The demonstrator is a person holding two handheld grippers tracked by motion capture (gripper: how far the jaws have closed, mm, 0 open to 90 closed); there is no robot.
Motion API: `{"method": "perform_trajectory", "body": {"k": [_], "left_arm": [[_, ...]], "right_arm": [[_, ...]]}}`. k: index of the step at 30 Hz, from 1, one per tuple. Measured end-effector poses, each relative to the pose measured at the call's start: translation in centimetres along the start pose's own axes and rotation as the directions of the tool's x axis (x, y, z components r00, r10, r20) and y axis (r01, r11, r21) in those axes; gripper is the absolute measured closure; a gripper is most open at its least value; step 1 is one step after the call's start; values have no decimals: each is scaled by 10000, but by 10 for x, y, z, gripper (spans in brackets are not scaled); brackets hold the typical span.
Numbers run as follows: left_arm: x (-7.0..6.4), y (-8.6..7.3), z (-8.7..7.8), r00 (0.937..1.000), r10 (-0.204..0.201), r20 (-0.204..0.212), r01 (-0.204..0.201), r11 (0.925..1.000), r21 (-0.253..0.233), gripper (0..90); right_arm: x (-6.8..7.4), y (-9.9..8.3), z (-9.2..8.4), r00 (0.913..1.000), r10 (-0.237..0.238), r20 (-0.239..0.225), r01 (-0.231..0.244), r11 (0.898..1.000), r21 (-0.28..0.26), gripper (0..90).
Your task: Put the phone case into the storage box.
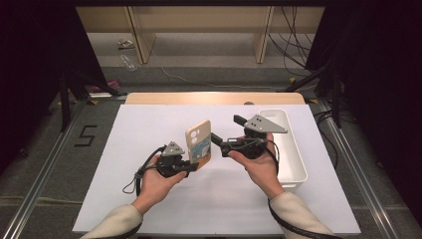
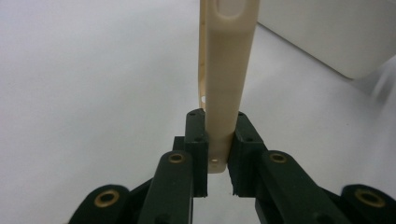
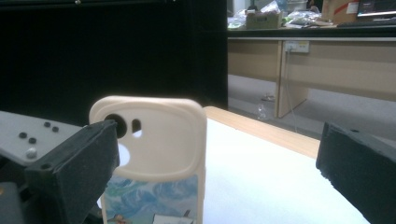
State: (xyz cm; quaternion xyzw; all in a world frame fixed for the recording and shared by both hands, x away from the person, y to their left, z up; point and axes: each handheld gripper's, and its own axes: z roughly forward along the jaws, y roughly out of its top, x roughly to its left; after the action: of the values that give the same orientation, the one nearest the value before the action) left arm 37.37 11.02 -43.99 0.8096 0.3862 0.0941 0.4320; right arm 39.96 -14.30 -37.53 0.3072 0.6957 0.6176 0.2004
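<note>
Near the centre of the high view, the phone case (image 1: 198,145) is held upright above the white desk (image 1: 149,199), its lower end clamped between the jaws of the left claw (image 1: 190,167). In the left gripper view the case (image 2: 227,79) is seen edge-on, rising from the pads pressed on both its sides. The right claw (image 1: 223,135) is seen just right of the case, its jaws spread wide and clear of it. The case (image 3: 154,154) is cream, with a raised camera surround pierced by holes and a printed blue-and-white picture below.
</note>
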Motion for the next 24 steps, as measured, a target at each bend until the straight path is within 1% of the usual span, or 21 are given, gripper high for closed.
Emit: {"method": "perform_trajectory", "body": {"k": [4, 7, 10, 16, 21, 24], "left_arm": [[-1, 4, 2, 9998, -144, -154, 145, 9999, 90, 794], [-3, 6, 4, 9996, -216, -158, 218, 9997, 83, 793], [-6, 8, 7, 9998, -178, -111, 180, 9998, 96, 793], [-13, 11, 12, 9999, -161, -49, 162, 9997, 165, 793], [-18, 14, 16, 9999, -130, 34, 130, 9998, 147, 793], [-19, 15, 17, 9999, -121, 12, 121, 9999, 107, 793]], "right_arm": [[1, -1, -3, 10000, 19, 89, -19, 10000, -51, 2], [2, -1, -4, 9999, 38, 153, -37, 10000, -89, 2], [4, -2, -3, 9999, -51, 159, 52, 10000, -51, 2], [7, -2, 0, 9998, -55, 210, 56, 10000, -1, 2], [8, -3, 0, 9997, 58, 234, -56, 9999, -90, 2], [8, -2, 0, 9996, 85, 270, -82, 9999, -123, 2]]}}
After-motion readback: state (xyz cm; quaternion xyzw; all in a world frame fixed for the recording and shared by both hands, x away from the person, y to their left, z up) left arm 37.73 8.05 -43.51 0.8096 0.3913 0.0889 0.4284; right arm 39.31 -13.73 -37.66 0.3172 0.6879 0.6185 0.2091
